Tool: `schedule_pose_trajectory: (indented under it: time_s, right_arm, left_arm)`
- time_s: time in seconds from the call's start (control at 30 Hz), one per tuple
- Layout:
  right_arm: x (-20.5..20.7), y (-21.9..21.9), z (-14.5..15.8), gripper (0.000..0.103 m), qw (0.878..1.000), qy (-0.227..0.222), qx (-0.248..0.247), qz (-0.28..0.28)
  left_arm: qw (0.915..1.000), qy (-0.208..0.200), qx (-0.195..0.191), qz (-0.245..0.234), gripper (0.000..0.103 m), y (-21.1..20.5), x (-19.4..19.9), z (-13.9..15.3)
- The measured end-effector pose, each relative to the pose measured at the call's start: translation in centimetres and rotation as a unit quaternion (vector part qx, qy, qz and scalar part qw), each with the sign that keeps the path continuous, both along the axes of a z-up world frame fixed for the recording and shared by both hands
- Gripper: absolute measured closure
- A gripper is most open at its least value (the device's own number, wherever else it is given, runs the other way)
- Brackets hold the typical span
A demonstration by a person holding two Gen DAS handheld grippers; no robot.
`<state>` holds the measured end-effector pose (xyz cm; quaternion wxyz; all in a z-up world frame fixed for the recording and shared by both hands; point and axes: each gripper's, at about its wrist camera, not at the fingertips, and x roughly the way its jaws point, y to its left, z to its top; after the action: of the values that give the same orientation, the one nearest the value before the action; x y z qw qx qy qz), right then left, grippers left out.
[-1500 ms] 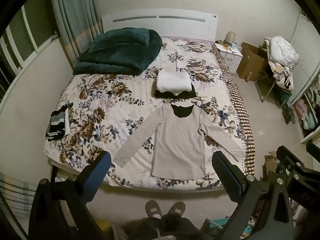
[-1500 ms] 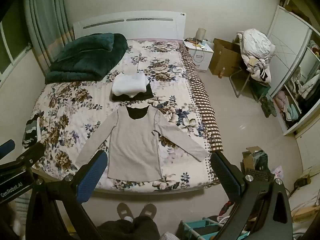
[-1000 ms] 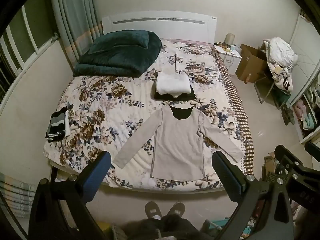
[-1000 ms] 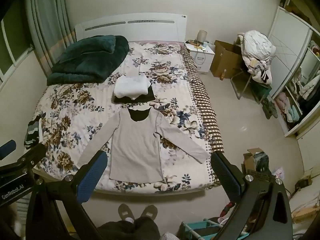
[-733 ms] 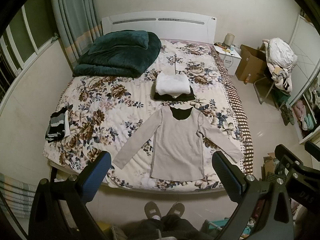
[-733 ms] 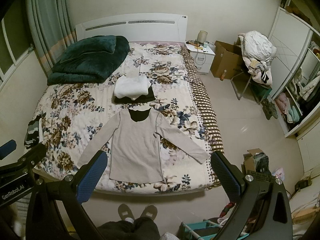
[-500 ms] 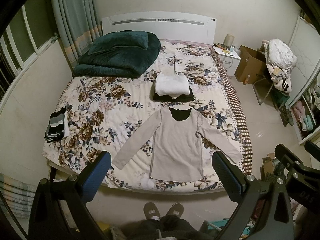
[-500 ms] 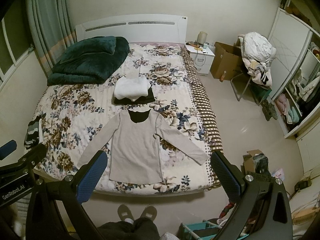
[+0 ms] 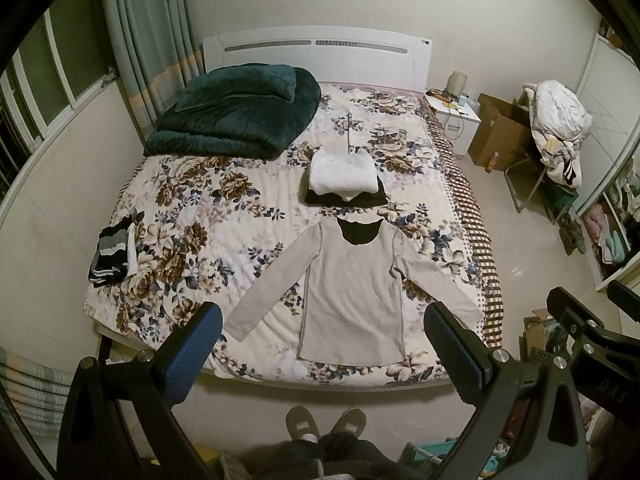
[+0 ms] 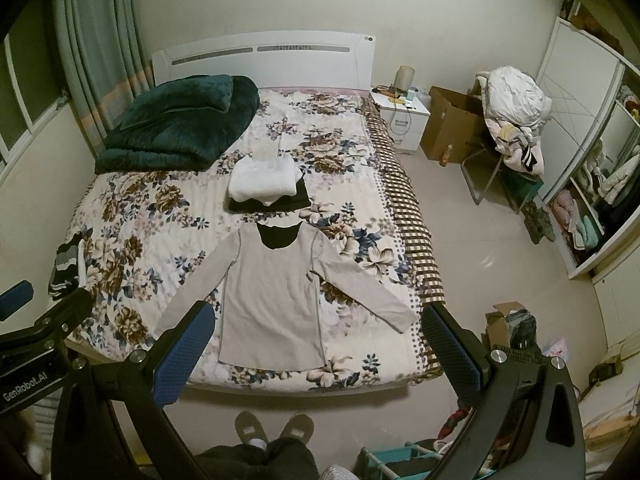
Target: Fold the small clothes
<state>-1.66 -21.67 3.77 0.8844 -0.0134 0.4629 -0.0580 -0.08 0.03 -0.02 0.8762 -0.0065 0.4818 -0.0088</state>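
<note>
A beige long-sleeved shirt (image 9: 352, 292) lies flat on the floral bed (image 9: 192, 216), sleeves spread, neck towards the headboard; it also shows in the right wrist view (image 10: 272, 300). Behind it sits a stack of folded clothes, white on black (image 9: 344, 180) (image 10: 266, 186). A striped folded garment (image 9: 110, 256) lies at the bed's left edge. My left gripper (image 9: 320, 332) is open and empty, held high above the foot of the bed. My right gripper (image 10: 316, 328) is open and empty at the same height.
A dark green duvet (image 9: 236, 116) is piled at the head of the bed. A nightstand (image 10: 404, 114), a cardboard box (image 10: 452, 128) and a chair with laundry (image 10: 512, 120) stand right of the bed. The person's slippers (image 9: 324, 426) are at the bed's foot.
Both grippers have drifted slightly back and up; the bed sits a touch lower and smaller in view. The clothes have not moved.
</note>
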Motion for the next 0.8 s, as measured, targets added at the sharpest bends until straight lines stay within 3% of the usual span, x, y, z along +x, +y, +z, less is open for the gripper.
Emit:
schedule_pose_trajectory:
  time_s: [0.8]
  right_arm:
    - [-0.11, -0.17, 0.22, 0.000, 1.000, -0.004, 0.000, 0.002]
  left_arm:
    - [1.0000, -0.004, -0.001, 0.000, 0.000, -0.14, 0.81, 0.31]
